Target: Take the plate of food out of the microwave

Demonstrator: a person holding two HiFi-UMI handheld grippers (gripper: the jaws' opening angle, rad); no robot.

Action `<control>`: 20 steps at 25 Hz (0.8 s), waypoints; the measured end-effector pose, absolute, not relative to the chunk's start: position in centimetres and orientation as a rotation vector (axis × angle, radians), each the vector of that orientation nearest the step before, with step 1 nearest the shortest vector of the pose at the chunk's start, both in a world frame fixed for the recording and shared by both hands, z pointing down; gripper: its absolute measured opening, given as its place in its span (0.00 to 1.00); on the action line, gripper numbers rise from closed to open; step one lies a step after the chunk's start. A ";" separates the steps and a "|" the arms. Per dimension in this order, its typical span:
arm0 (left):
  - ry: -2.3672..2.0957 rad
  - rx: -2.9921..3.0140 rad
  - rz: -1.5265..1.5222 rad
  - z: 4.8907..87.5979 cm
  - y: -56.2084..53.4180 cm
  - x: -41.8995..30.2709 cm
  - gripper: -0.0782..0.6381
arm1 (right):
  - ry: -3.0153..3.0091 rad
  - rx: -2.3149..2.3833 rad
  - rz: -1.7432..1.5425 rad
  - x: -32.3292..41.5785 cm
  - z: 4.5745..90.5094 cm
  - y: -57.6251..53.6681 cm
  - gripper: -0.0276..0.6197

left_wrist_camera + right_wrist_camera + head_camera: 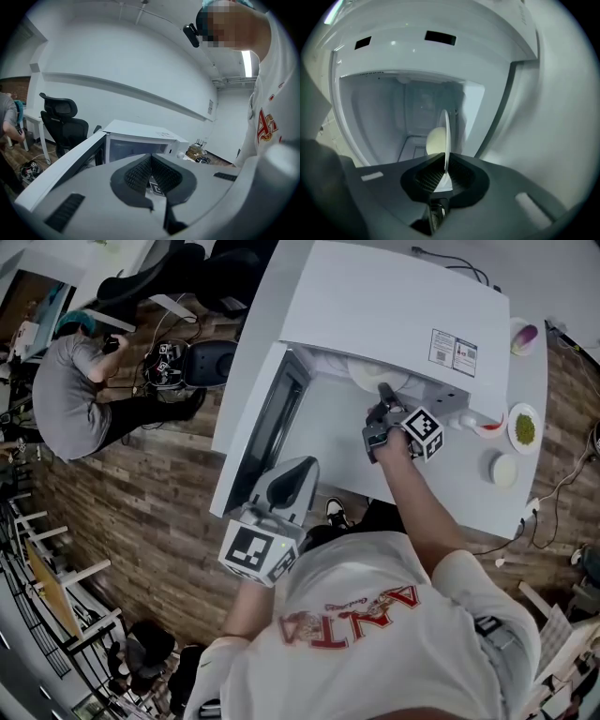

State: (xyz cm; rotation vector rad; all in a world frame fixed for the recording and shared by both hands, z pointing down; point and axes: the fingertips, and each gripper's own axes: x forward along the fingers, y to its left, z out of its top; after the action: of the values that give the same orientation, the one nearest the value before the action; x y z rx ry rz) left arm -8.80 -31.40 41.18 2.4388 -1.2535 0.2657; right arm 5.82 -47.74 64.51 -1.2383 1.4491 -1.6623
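Right gripper view: claw (446,154) tight on plate (446,129)

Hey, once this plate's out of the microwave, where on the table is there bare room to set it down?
Bare table lies in front of the microwave, between its open door and the white bowl. The right edge is crowded: the bowl, a green dish and a far-corner dish.

Wood-plank floor (141,512), white wall (117,56), black office chair (63,124).
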 end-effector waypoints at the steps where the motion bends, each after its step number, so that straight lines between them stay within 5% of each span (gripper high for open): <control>1: -1.255 2.436 0.266 41.2 -31.4 -8.9 0.12 | 1.437 -1.227 -1.661 5.9 64.5 -47.7 0.08; 20: -1.133 2.537 0.231 40.1 -28.9 -8.6 0.12 | 1.480 -1.096 -1.672 5.1 60.6 -40.3 0.07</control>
State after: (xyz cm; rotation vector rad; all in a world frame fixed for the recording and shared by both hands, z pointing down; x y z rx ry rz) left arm -8.62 -28.85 40.09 2.5370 -1.1328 0.2308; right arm 5.08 -40.33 60.64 -1.0961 1.4803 -1.6724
